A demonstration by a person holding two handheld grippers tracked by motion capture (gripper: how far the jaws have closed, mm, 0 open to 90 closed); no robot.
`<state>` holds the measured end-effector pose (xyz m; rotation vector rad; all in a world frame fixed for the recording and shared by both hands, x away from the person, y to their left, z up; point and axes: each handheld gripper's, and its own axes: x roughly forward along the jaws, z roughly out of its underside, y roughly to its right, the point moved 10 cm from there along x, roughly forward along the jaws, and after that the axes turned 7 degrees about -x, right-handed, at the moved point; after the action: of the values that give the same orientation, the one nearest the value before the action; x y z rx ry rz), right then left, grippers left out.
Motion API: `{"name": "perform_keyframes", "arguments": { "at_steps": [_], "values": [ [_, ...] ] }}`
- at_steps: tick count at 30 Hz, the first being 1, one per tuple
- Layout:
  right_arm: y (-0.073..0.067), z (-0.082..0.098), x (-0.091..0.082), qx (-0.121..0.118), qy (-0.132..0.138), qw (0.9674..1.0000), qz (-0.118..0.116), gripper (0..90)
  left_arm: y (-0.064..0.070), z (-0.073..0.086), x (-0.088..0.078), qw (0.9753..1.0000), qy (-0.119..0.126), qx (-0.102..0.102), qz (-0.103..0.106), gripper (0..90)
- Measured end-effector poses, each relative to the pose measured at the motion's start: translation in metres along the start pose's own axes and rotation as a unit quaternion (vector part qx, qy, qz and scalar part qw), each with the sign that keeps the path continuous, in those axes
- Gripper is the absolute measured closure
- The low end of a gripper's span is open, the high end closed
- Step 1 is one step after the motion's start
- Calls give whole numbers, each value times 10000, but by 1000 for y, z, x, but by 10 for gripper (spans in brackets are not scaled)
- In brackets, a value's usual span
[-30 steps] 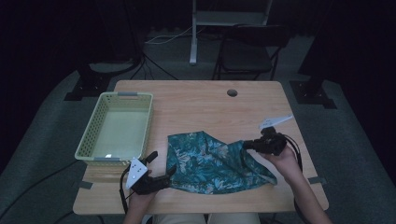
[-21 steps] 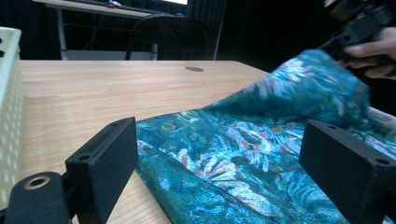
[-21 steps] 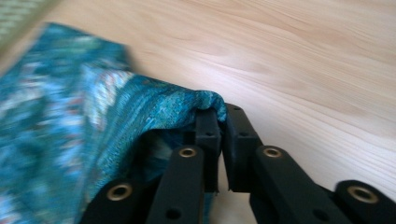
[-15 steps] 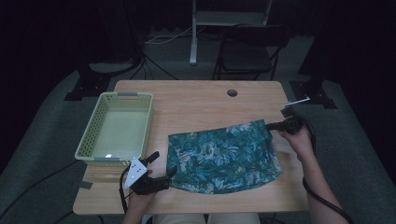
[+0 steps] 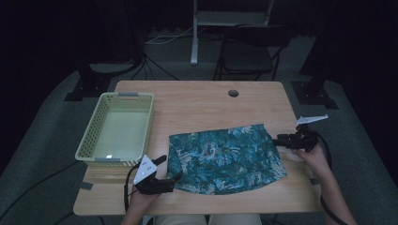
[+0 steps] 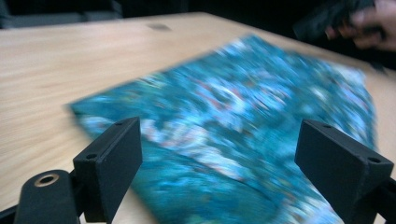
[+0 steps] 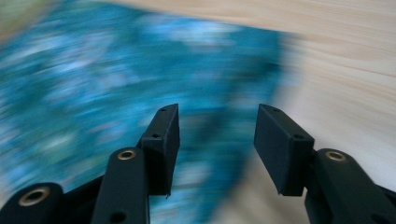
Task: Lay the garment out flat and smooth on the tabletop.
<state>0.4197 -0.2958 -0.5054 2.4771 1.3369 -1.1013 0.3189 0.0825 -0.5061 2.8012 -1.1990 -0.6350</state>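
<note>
Although the floral cloth (image 5: pixel 225 158) now lies spread nearly flat on the tabletop (image 5: pixel 197 101), any folding or moving it to the basket (image 5: pixel 117 129) is, I judge, undone. The right tool (image 5: pixel 277 139) sits at the cloth's right edge, its jaws having just been opening and gripping nothing; the left tool (image 5: pixel 172 180) waits wide open at the near left corner, empty. Bare wood beyond the cloth gives working room; its right edge lies near the tabletop's edge.

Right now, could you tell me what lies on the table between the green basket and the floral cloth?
Nothing: in the high view, bare wooden table separates the green basket from the floral cloth.
</note>
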Motion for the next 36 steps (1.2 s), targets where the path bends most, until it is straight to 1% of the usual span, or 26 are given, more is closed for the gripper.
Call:
{"name": "perform_keyframes", "arguments": {
  "at_steps": [1, 2, 4, 5, 6, 8, 9, 10, 11, 12, 13, 14, 15, 17, 18, 20, 22, 23, 25, 26, 27, 29, 33, 34, 35, 36],
  "values": [
    [-17, 1, 1, -258, 7, 9994, -248, 493, 5, -1, 2, 9998, -136, 117, -24, 160],
    [-31, 4, 1, -528, -32, 9979, -366, 493, 11, -3, 5, 9994, -253, 254, 22, 167],
    [-57, 11, 2, -956, -105, 9939, -538, 493, 24, -4, 10, 9971, -568, 457, 205, 169],
    [-67, 15, 4, -1123, -171, 9917, -595, 493, 30, -3, 13, 9951, -762, 546, 309, 197],
    [-73, 20, 5, -1273, -276, 9900, -547, 493, 36, -2, 17, 9932, -897, 622, 399, 207],
    [-76, 31, 9, -1546, -546, 9860, -293, 492, 44, 0, 26, 9902, -1183, 597, 444, 207],
    [-75, 36, 11, -1610, -717, 9842, -188, 492, 47, 1, 30, 9883, -1296, 636, 496, 208],
    [-74, 40, 14, -1708, -878, 9814, -65, 492, 47, 2, 34, 9864, -1434, 661, 461, 224],
    [-73, 44, 16, -1834, -1025, 9777, 54, 492, 49, 4, 37, 9840, -1561, 717, 472, 275],
    [-73, 47, 19, -1955, -1144, 9739, 156, 492, 51, 7, 41, 9815, -1673, 786, 488, 276],
    [-72, 49, 22, -2053, -1254, 9703, 259, 492, 50, 9, 44, 9791, -1792, 868, 422, 276],
    [-71, 49, 24, -2165, -1345, 9663, 351, 493, 50, 11, 48, 9763, -1899, 969, 374, 276],
    [-72, 48, 26, -2260, -1330, 9643, 368, 497, 51, 14, 51, 9736, -1998, 1042, 358, 277],
    [-72, 45, 28, -2458, -1380, 9584, 444, 534, 51, 18, 56, 9693, -2137, 1170, 322, 291],
    [-73, 44, 29, -2511, -1406, 9566, 448, 573, 52, 19, 58, 9670, -2192, 1246, 358, 339],
    [-75, 42, 31, -2682, -1441, 9514, 469, 623, 51, 22, 61, 9639, -2276, 1343, 323, 357],
    [-77, 41, 33, -2717, -1496, 9497, 422, 699, 47, 24, 63, 9603, -2357, 1474, 210, 413],
    [-79, 41, 33, -2746, -1517, 9487, 398, 744, 47, 23, 62, 9607, -2350, 1457, 247, 423],
    [-81, 42, 34, -2787, -1574, 9465, 408, 826, 46, 23, 61, 9602, -2361, 1468, 276, 499],
    [-81, 42, 34, -2784, -1587, 9464, 417, 867, 46, 24, 60, 9601, -2363, 1467, 279, 530],
    [-82, 43, 33, -2781, -1596, 9462, 433, 885, 45, 24, 59, 9601, -2384, 1430, 305, 579],
    [-85, 43, 32, -2771, -1613, 9464, 403, 890, 46, 25, 55, 9586, -2454, 1392, 400, 711],
    [-97, 50, 29, -2905, -1740, 9401, 394, 892, 50, 30, 43, 9510, -2652, 1506, 512, 878],
    [-102, 53, 27, -2944, -1798, 9380, 343, 892, 53, 32, 39, 9475, -2738, 1528, 625, 885],
    [-107, 55, 25, -2996, -1860, 9353, 282, 893, 59, 33, 34, 9432, -2828, 1562, 781, 886],
    [-113, 57, 22, -3057, -1928, 9322, 211, 892, 66, 33, 28, 9403, -2863, 1572, 955, 896]
  ]
}}
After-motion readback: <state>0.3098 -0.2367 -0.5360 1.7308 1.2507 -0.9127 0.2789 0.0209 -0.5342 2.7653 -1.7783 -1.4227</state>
